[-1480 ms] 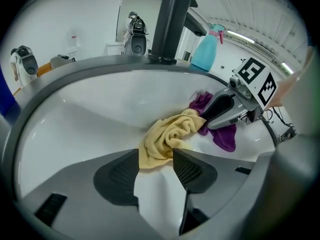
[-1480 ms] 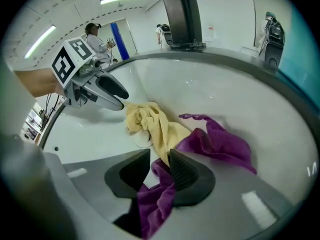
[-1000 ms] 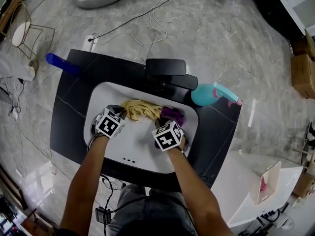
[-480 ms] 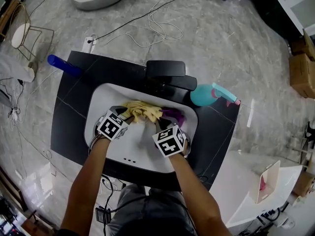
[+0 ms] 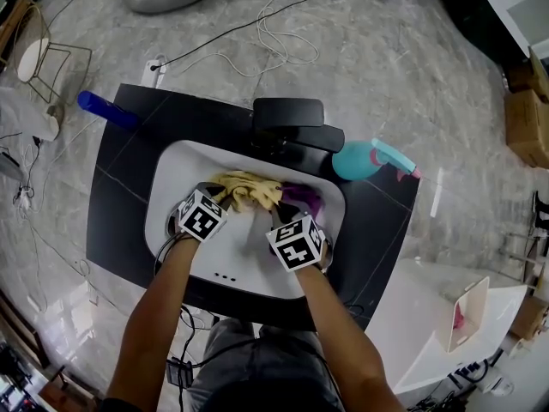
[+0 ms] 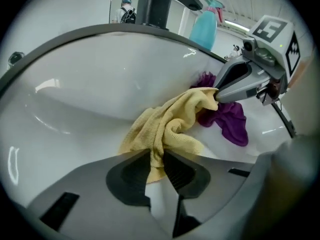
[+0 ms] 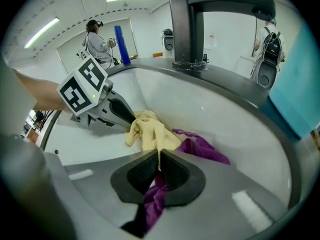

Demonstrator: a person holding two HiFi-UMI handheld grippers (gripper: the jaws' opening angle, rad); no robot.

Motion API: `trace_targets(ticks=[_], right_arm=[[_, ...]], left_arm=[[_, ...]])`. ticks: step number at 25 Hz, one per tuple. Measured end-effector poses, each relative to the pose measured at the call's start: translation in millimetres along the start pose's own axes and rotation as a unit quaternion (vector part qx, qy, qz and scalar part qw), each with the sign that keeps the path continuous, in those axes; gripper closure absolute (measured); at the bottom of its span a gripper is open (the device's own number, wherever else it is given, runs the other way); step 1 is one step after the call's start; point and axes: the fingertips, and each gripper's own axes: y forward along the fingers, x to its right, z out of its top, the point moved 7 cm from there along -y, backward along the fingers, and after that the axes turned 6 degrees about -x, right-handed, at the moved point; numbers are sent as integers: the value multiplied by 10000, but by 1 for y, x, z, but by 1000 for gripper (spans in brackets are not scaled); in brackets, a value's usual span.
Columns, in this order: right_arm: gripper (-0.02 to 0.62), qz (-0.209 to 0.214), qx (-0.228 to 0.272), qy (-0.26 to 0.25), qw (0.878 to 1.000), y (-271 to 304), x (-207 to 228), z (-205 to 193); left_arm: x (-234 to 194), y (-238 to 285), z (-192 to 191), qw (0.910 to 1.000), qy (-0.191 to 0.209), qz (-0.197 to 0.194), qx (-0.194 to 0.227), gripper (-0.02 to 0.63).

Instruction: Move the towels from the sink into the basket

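A yellow towel (image 5: 244, 189) and a purple towel (image 5: 300, 198) lie bunched together at the back of the white sink (image 5: 171, 166). My left gripper (image 6: 156, 161) has a fold of the yellow towel (image 6: 167, 124) between its pads, and its jaws are closing on it. My right gripper (image 7: 159, 166) is shut: purple towel (image 7: 202, 151) hangs below its pads, and a thin edge of the yellow towel (image 7: 150, 131) is caught between them. In the head view the left gripper (image 5: 219, 202) and the right gripper (image 5: 283, 217) flank the pile.
A dark faucet (image 5: 289, 123) rises behind the basin. On the black counter stand a teal spray bottle (image 5: 360, 161) at the right and a blue bottle (image 5: 107, 110) at the left corner. A wire frame (image 5: 51, 58) and cables lie on the floor beyond.
My left gripper has shifted a little right, toward the yellow towel. The right gripper has stayed almost in place, and the towels have bunched slightly.
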Motion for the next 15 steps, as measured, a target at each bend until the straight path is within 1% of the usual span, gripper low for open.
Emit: trace_targets(ticks=[2,4,8,12,15], right_arm=[[570,-5,15,8,10000,-2,1,0],[571,-19,41,5,10000,-6,2,1],[570,-60,107,-14,9999,-14,3,5],[571,-116,205,-30,9997,-31,1,9],[571,-189,339,-37,9992,-47,-3,13]], left_arm=[[-2,-1,-2,9999,-101,-10,7,555],[-1,-4,-3,9999,-111,-17,-16,569],[-1,-19,-1,9997,-155,94,146,574],[-1,-48,6,9985,-217,220,451,574],[0,-76,10,9963,-230,321,763,574]])
